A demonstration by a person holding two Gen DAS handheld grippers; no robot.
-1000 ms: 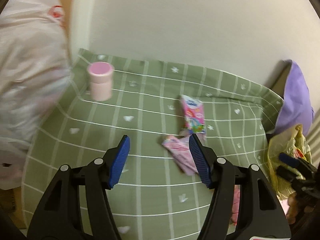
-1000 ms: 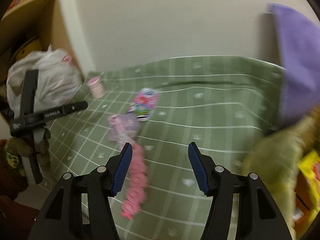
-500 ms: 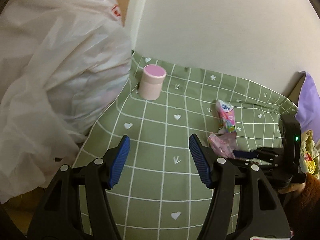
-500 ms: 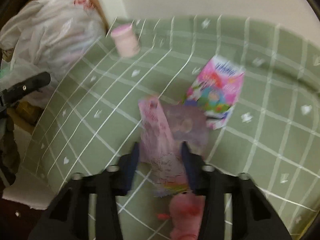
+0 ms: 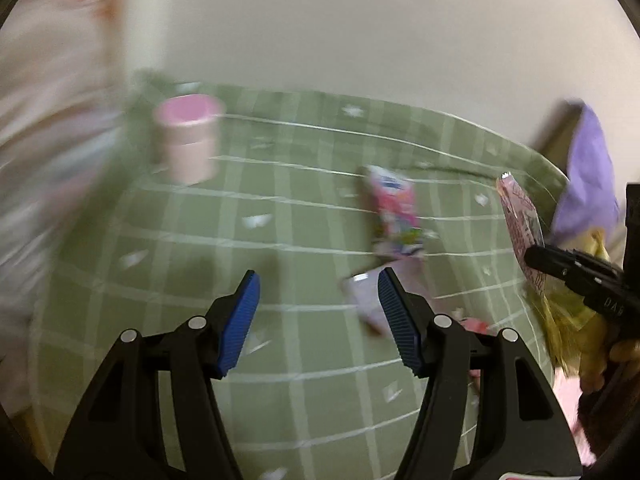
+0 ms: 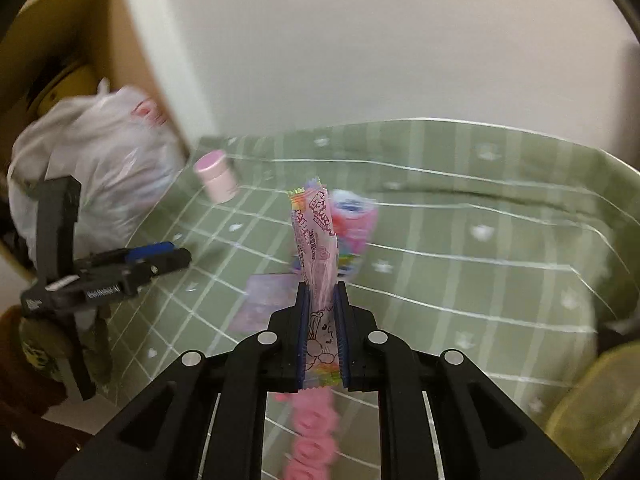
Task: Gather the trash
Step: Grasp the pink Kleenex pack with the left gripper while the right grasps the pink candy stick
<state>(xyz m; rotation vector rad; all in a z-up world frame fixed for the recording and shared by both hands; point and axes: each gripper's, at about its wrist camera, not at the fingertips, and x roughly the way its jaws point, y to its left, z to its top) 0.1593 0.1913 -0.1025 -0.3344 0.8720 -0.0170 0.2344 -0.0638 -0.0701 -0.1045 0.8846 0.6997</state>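
Right wrist view, nearest first: the right gripper (image 6: 322, 332) has just been closing and now its blue ribbed pads clamp a long pink printed snack wrapper (image 6: 316, 248), which stands upright between them, lifted off the green checked cloth (image 6: 480, 264). Below the jaws lies a blurred strip of pink ring-shaped sweets (image 6: 312, 440). Just beyond the pads a pale lilac flat packet (image 6: 264, 300) rests on the cloth, and behind the held wrapper lies a colourful pink and white pouch (image 6: 356, 224). Farther left a small pink lidded tub (image 6: 216, 178) stands near the cloth's edge, beside a crumpled white plastic bag (image 6: 96, 168) with red print. A yellow-green crinkled bag (image 6: 596, 412) shows at the lower right, blurred.

From the left wrist camera, the left gripper (image 5: 318, 312) holds its blue pads apart with only cloth between them; the lilac packet (image 5: 366, 300) lies just by its right pad. Beyond it sits the colourful pouch (image 5: 396, 216), and at the right edge the other gripper's black fingers (image 5: 576, 276) carry the pink wrapper (image 5: 520, 216) in the air. The pink tub (image 5: 188, 140) stands at the far left, close to the white bag (image 5: 48, 140). A purple cushion (image 5: 588, 176) leans at the far right against the pale wall (image 5: 360, 32).
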